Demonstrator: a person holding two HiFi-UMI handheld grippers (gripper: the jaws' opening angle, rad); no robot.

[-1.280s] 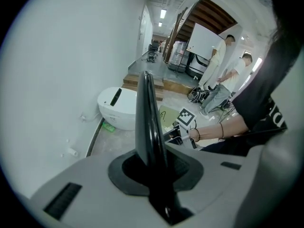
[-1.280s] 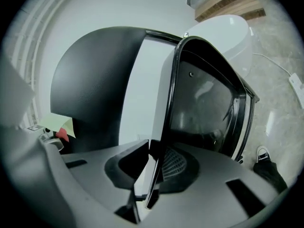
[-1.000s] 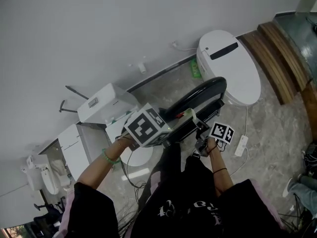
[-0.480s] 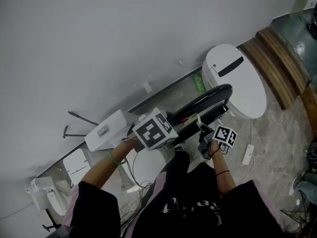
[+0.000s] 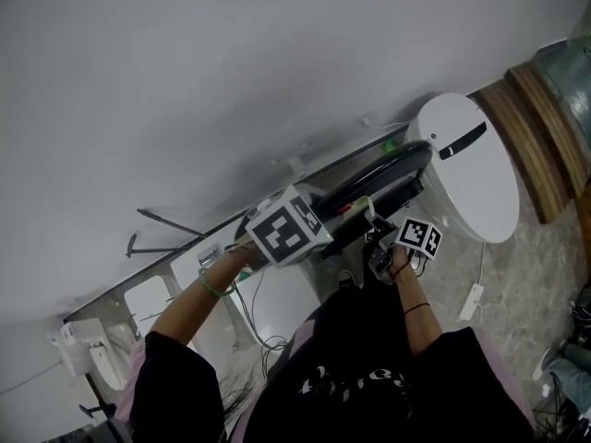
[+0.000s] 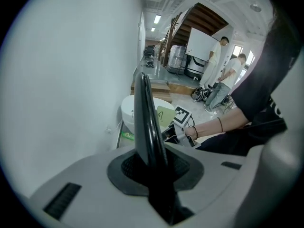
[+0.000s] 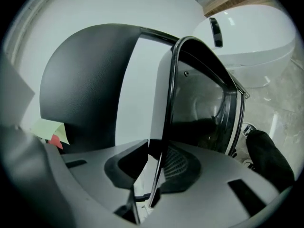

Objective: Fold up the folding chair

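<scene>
Against a plain grey wall [image 5: 231, 81], mid-frame, the left gripper [image 6: 153, 172] and right gripper [image 7: 154, 175] each clamp an edge of the black folding chair [image 5: 388, 169].

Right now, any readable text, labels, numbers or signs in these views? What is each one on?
Nothing reads cleanly, so there is no text to quote.
Green sticky note on the folding chair: one handwritten scribble, too blurred to read.
White print on the person's black shirt: lettering too warped to read.
Marker cubes: black-and-white square codes only, no words.
</scene>
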